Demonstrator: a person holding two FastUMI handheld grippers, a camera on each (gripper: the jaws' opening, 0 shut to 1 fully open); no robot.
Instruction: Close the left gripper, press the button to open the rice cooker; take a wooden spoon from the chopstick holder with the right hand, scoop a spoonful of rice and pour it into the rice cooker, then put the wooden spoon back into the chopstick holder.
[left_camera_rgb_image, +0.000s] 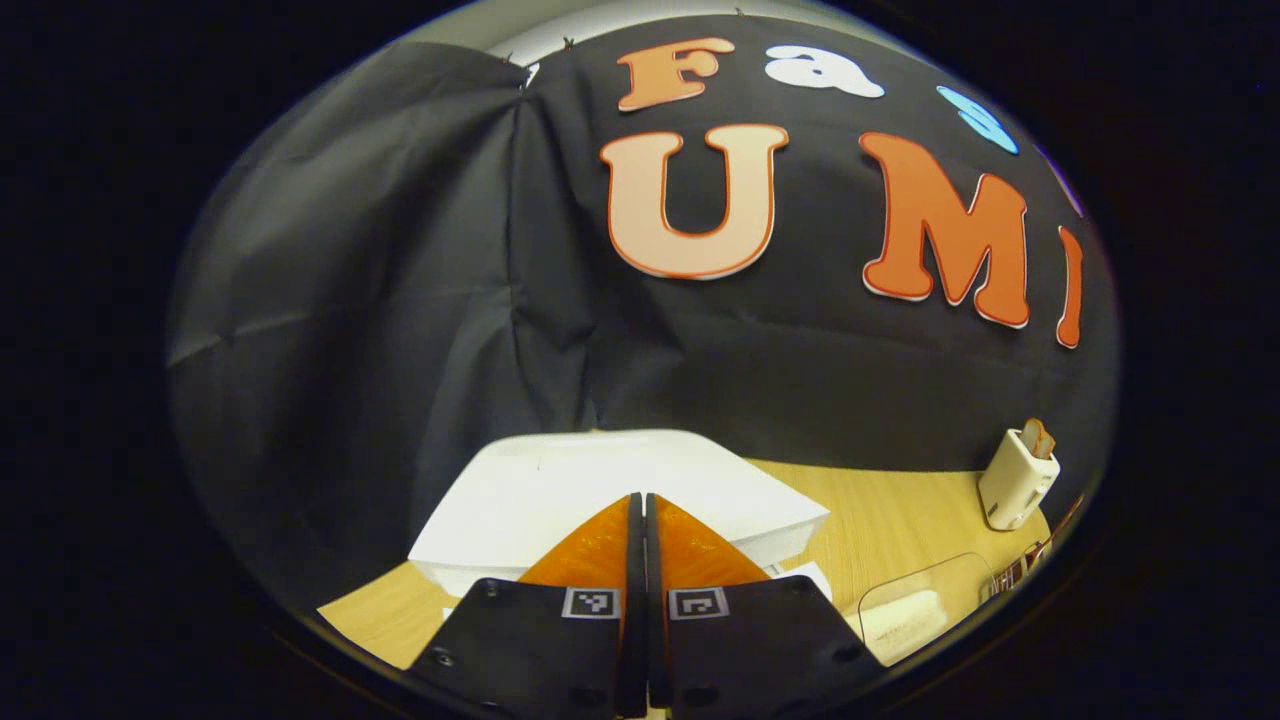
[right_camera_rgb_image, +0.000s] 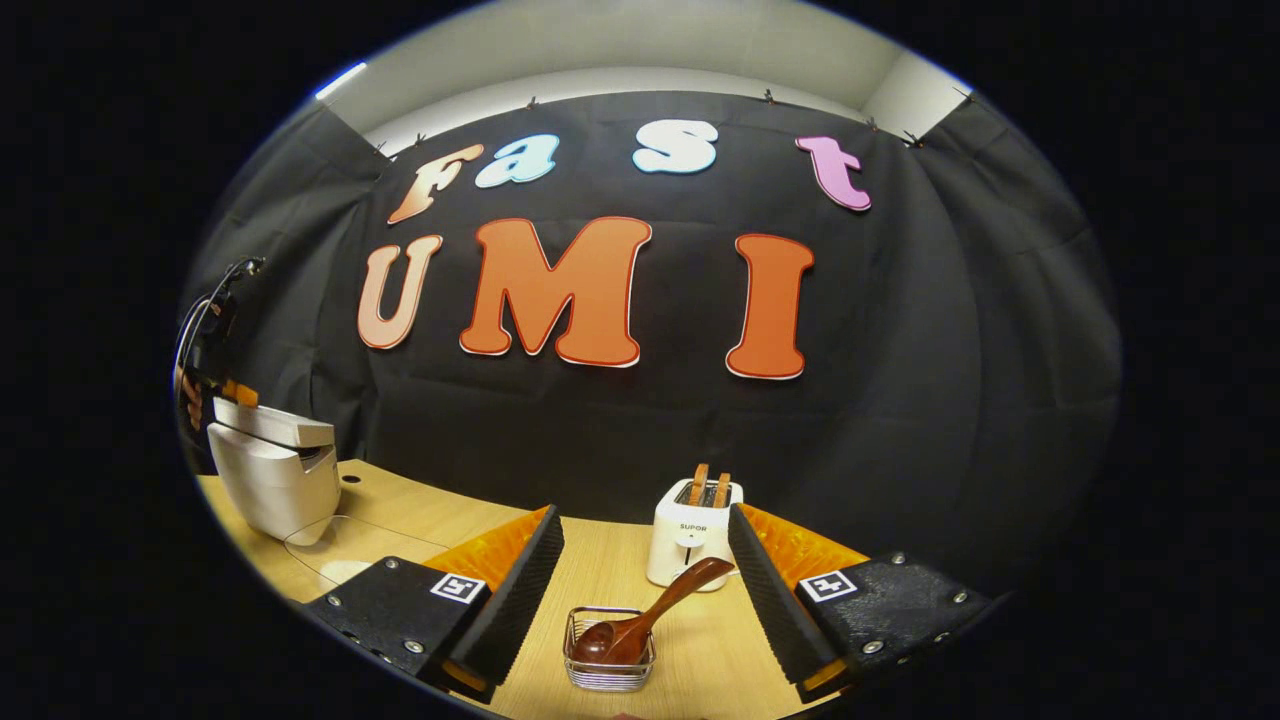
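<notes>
Left gripper closed, empty, over rice cooker lid: press button squarely; right gripper wide open, empty, above wooden spoon

Glossy dark wooden spoon in a shiny wire-metal chopstick holder, bottom centre. Pale matt wood-grain table. Smooth white plastic rice cooker at left, toaster alike. Matt creased cloth wall behind.

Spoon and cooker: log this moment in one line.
left tongs shut above cooker | right tongs open | spoon in holder | lid ajar
</notes>
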